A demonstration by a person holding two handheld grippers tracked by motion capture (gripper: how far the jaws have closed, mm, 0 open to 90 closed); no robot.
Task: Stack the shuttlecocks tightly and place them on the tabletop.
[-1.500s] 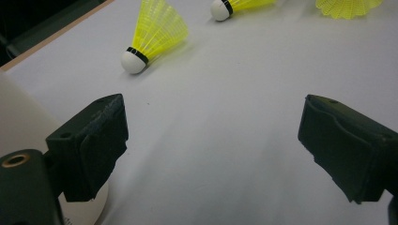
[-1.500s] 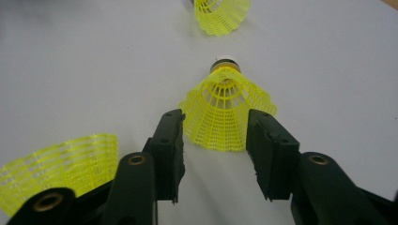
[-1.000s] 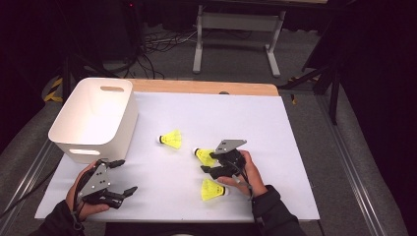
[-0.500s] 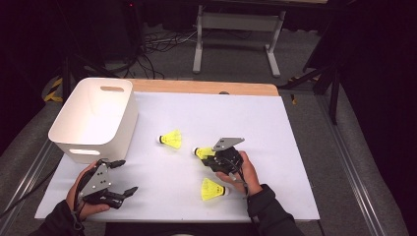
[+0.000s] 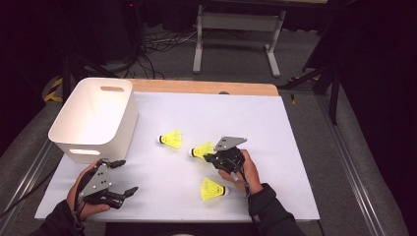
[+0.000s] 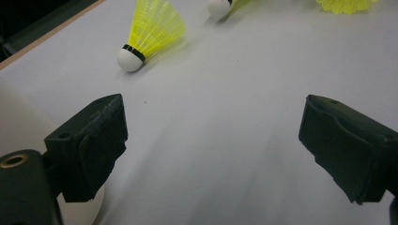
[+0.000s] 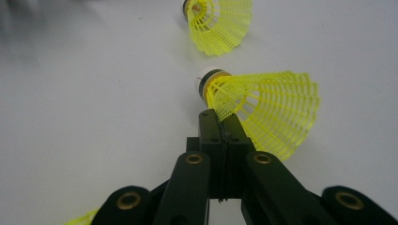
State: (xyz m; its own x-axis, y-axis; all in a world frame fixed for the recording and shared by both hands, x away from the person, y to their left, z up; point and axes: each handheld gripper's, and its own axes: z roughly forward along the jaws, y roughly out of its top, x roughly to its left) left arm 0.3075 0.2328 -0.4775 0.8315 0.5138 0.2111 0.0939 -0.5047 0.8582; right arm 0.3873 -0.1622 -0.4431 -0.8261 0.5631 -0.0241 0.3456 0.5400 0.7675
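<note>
Three yellow shuttlecocks lie on the white table top (image 5: 275,147). My right gripper (image 5: 209,156) (image 7: 220,117) has just been closing, and its jaws now stand together, pinching the skirt edge of the middle shuttlecock (image 5: 202,149) (image 7: 267,108) close behind its white cork. Another shuttlecock (image 5: 170,139) (image 7: 218,21) rests a little farther left, and the third (image 5: 212,189) lies near the person's right wrist. My left gripper (image 5: 125,176) (image 6: 211,140) stands open at the front left, nothing between its pads; the left shuttlecock (image 6: 152,28) lies well ahead of it.
A white plastic bin (image 5: 130,113) with handle slots stands at the table's left, just behind my left gripper. A wooden strip (image 5: 206,87) edges the far side. Beyond it are a metal stand and cables on the floor.
The right gripper's jaws have closed onto the skirt of the middle shuttlecock. Both hands have kept their places.
</note>
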